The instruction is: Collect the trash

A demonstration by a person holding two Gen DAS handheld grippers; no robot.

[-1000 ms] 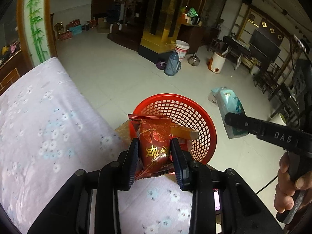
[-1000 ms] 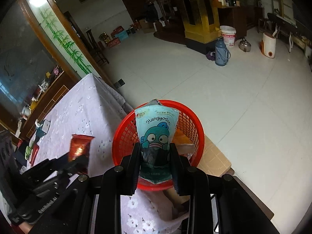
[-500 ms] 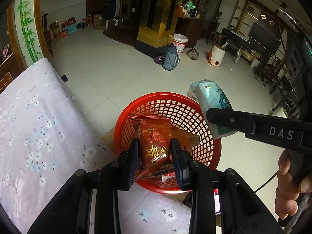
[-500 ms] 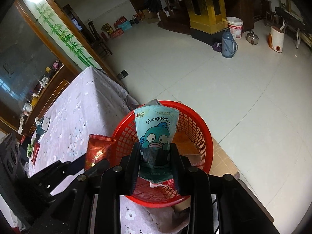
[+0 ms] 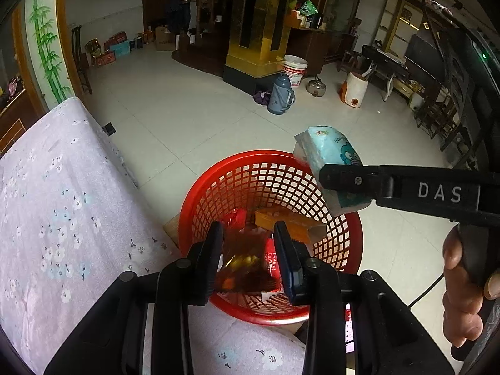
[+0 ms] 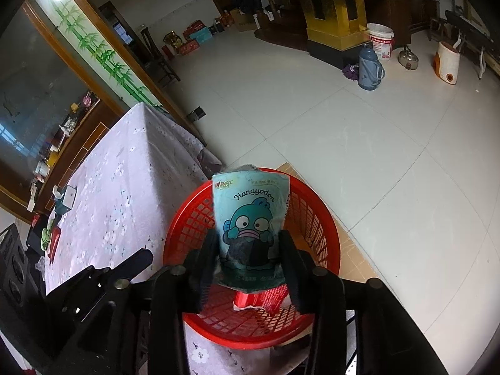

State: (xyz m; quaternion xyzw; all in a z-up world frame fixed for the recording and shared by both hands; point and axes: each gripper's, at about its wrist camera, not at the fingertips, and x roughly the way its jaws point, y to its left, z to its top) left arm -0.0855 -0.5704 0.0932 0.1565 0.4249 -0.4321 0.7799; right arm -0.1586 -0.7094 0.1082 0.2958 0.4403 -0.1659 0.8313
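The red wrapper (image 5: 247, 265) between the left gripper (image 5: 248, 259) was motion-blurred, its print unreadable. The teal packet (image 6: 251, 225) hid much of the red basket (image 6: 315, 218). The right hand (image 5: 468, 293) was cut off by the frame's edge.

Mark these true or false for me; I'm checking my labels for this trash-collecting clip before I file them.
1. The right hand-held gripper is shut on the blue tissue pack. True.
2. The left hand-held gripper still clamps the red snack wrapper. False: its jaws are apart and the blurred wrapper is dropping into the red basket.
3. The red basket is blue and solid-walled. False: it is red mesh.
4. The basket already holds other trash, including an orange box. True.
5. The tissue pack lies inside the basket. False: it is held above the rim.
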